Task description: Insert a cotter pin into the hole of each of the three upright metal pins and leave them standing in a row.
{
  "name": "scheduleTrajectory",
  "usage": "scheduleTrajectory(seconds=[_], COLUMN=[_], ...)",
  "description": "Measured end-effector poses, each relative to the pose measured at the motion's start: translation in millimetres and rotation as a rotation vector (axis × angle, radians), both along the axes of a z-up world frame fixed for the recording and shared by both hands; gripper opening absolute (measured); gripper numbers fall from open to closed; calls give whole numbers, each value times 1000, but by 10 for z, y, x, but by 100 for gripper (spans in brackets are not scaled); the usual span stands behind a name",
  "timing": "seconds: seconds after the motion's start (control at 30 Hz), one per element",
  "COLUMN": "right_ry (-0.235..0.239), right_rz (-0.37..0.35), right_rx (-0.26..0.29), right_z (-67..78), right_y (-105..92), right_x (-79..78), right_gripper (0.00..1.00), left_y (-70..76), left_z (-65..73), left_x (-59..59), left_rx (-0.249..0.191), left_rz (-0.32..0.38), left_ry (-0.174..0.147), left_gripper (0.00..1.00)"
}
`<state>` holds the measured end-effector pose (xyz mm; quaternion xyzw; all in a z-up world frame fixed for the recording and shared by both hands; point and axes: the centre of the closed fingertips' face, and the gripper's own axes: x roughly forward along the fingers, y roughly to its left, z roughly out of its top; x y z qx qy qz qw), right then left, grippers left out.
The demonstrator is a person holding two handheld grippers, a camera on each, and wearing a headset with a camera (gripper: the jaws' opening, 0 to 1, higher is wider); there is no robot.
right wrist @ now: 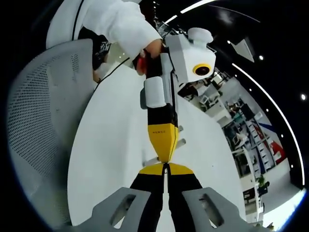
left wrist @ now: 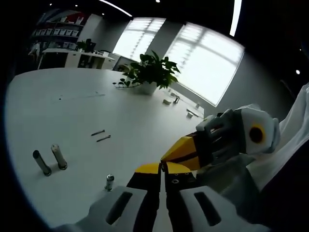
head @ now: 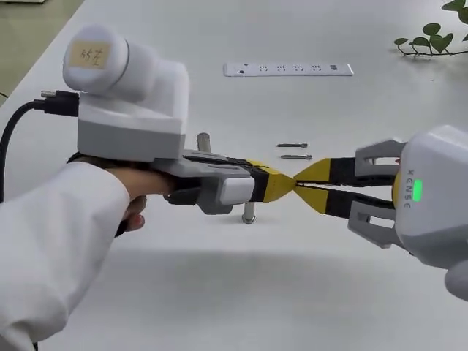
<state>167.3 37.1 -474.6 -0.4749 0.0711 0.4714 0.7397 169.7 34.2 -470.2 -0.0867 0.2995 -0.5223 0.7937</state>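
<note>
Yellow tips meet nose to nose above the desk (left wrist: 72, 111): my left claw (left wrist: 163, 168) and my right claw (right wrist: 165, 167) are each pressed together, and I can't make out anything pinched in either. Three metal pins (left wrist: 59, 156) stand upright on the desk. Two are just beside each other and the third pin (left wrist: 109, 181) is apart from them, nearer my left claw, so they make no tidy row. Two cotter pins (left wrist: 98, 132) lie loose side by side further out. Where a third one is, I cannot tell, and the holes in the pins are too small to read. As I judge it, the task is barely begun. No cotter pin is clearly fitted, and all three insertions and the lining-up look left to do.
</note>
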Motion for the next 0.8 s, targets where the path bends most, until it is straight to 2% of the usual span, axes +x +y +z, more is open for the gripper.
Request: scheduleTrajectory(seconds=[0.03, 0.1, 0.23, 0.4, 0.5, 0.57, 0.6, 0.7, 0.8], right_ry=[0, -3, -8, -12, -5, -15, -7, 17, 66], right_rz=[1, -7, -3, 4, 4, 11, 12, 0, -25], right_rx=[2, 12, 21, 20, 25, 30, 34, 51, 80], right_z=[4, 21, 32, 20, 8, 9, -1, -29, -67], right_y=[-5, -12, -24, -20, -16, -8, -5, -28, -64], right_x=[-1, 13, 18, 11, 6, 11, 12, 13, 17], right_gripper=[0, 0, 0, 0, 0, 5, 8, 8, 9], left_y=[-3, -8, -9, -5, 1, -4, 1, 15, 33], left_z=[6, 21, 27, 14, 5, 16, 15, 5, -5], left_x=[0, 11, 26, 25, 27, 20, 24, 22, 12], left_rx=[11, 11, 4, 16, 10, 3, 7, 14, 27], left_rz=[-5, 1, 8, 6, 13, 10, 8, 7, 2], left_ry=[-18, -24, -15, -16, 2, 2, -8, -9, -24], left_gripper=[0, 0, 0, 0, 0, 0, 0, 0, 0])
